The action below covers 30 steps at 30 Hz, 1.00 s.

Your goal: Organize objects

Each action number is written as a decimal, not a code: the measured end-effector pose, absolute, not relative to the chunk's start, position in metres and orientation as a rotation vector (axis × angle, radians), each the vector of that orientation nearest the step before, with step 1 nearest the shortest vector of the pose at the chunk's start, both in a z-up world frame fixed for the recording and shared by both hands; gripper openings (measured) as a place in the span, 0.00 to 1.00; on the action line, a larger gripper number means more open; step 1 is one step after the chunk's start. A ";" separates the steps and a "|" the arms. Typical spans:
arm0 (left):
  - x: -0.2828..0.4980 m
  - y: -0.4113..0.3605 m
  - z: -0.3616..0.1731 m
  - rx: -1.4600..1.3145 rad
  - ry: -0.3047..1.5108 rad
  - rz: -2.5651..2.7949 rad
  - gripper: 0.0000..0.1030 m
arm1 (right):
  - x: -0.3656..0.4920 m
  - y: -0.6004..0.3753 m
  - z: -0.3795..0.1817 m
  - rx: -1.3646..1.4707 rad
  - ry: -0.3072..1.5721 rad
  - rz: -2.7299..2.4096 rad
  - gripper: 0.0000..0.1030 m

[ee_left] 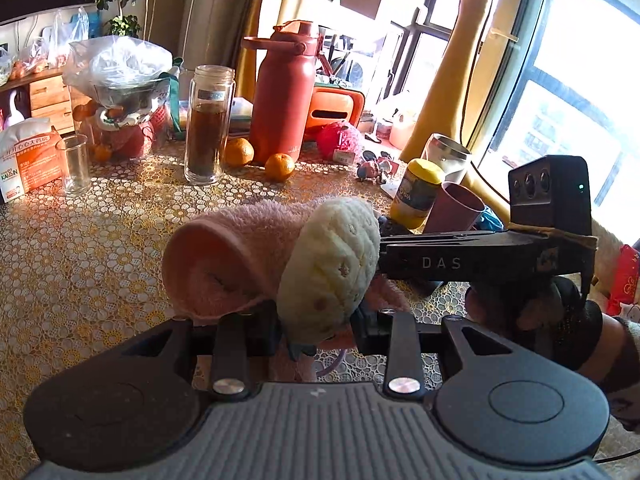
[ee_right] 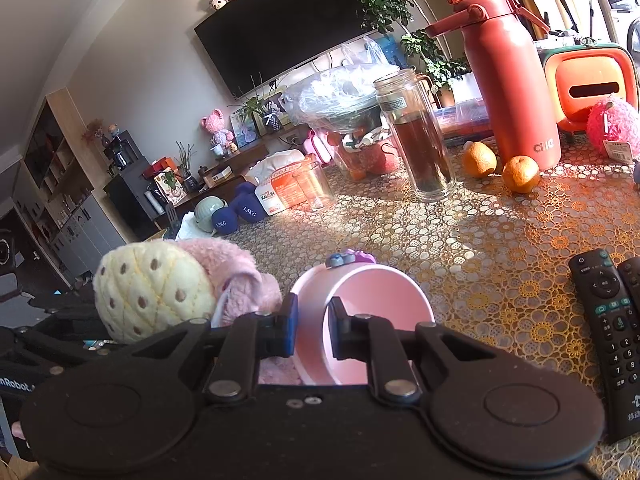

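My left gripper (ee_left: 316,330) is shut on a plush toy: a cream strawberry-shaped piece (ee_left: 332,264) joined to a pink fluffy part (ee_left: 228,256), held just above the tablecloth. The same plush shows at the left of the right wrist view (ee_right: 156,288). My right gripper (ee_right: 314,334) is shut on the rim of a pink cup (ee_right: 372,304), one finger inside and one outside. A small blue and purple thing (ee_right: 348,259) sits just behind the cup. The right gripper's body (ee_left: 480,260) reaches in from the right, right beside the plush.
On the patterned tablecloth (ee_left: 80,260) stand a glass tea bottle (ee_left: 208,124), a red thermos (ee_left: 284,92), two oranges (ee_left: 280,167), an empty glass (ee_left: 74,164), a yellow-lidded jar (ee_left: 416,192) and a maroon cup (ee_left: 456,208). Two remotes (ee_right: 612,320) lie at the right.
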<state>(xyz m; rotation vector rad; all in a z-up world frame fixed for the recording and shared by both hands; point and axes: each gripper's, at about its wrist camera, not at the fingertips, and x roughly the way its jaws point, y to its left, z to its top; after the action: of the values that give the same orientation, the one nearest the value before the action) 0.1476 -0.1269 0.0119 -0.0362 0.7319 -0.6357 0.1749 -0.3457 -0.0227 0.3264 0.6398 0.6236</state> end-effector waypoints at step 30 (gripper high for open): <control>0.182 -0.107 -0.014 -0.003 0.801 -0.522 0.32 | 0.180 -0.346 -0.022 0.315 0.642 0.626 0.15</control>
<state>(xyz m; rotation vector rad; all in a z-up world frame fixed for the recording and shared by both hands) 0.1824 -0.1074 -0.0138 -0.0033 0.8008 -0.5215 0.1799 -0.3462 -0.0216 0.3148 0.6416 0.6260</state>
